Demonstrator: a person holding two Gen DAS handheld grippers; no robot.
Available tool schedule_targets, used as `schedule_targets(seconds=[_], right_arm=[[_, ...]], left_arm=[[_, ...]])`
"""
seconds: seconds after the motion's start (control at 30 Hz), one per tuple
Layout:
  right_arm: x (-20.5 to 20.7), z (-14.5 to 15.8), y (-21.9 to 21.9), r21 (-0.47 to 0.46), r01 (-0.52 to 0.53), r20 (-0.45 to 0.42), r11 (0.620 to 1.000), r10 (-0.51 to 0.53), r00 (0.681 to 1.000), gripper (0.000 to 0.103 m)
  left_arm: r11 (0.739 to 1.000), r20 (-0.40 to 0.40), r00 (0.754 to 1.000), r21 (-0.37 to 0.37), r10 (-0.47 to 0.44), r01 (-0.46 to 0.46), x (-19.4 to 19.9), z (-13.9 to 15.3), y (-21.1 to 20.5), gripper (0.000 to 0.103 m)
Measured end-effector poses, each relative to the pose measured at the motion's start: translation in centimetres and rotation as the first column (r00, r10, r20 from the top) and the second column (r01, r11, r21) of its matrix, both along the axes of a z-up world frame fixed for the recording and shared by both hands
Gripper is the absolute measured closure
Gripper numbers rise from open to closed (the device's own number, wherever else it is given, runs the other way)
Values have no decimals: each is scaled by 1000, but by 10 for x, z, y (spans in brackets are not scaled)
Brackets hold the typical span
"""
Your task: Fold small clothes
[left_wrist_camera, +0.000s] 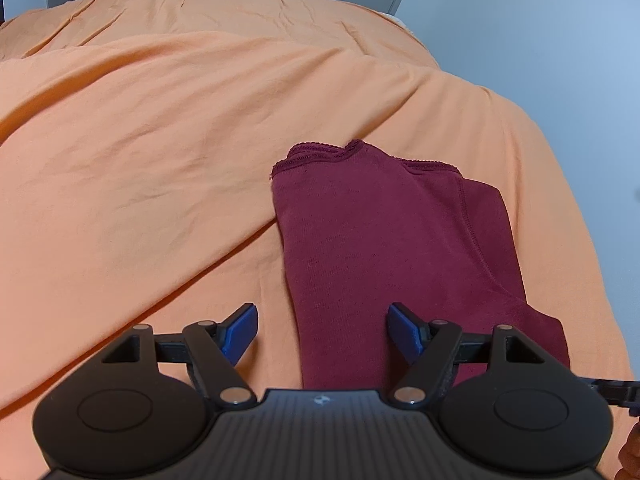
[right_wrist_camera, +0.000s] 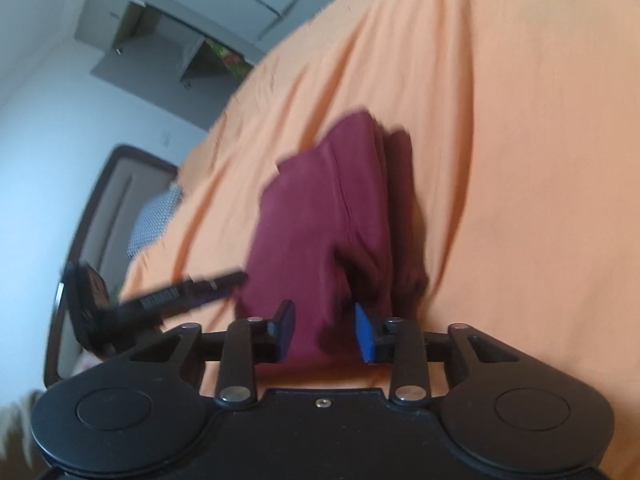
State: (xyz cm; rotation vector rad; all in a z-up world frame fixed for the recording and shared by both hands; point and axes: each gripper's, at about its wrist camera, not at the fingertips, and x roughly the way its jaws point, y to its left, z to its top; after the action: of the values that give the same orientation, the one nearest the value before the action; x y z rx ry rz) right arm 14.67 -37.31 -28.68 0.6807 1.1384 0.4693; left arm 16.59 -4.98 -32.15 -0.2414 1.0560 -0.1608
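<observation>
lying folded on the orange bedsheet (left_wrist_camera: 160,160), the maroon garment (left_wrist_camera: 380,248) sits near the edge of the bed, its scalloped hem at the far end and a seamed layer stacked over another on one side. that narrow, layered shape suggests the fold is well along, perhaps needing one more turn or a tidy.

the left hand-held gripper (left_wrist_camera: 322,332) hovers above the near end of the garment with its blue pads (left_wrist_camera: 240,332) spread wide and nothing between them; only one pad is over the cloth, the other over bare sheet, so it looks parked rather than grasping.

the right hand-held gripper (right_wrist_camera: 325,334) has its pads drawn fairly close, with maroon cloth (right_wrist_camera: 320,220) showing in the gap. the blur keeps me from telling whether the pads pinch it or merely frame it.

the left view gives the crisp detail of hem, seam and stacked layers. the right view alone shows the other tool reaching in from the side, a dark-framed object by the wall, and grey cupboards beyond.
</observation>
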Motion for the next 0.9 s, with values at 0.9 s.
schedule_targets(seconds=[0.9], right_arm=[[149, -24, 10, -85, 47, 55, 995, -42, 998, 78]], left_arm=[[998, -4, 998, 23, -66, 66, -14, -9, -12, 24]])
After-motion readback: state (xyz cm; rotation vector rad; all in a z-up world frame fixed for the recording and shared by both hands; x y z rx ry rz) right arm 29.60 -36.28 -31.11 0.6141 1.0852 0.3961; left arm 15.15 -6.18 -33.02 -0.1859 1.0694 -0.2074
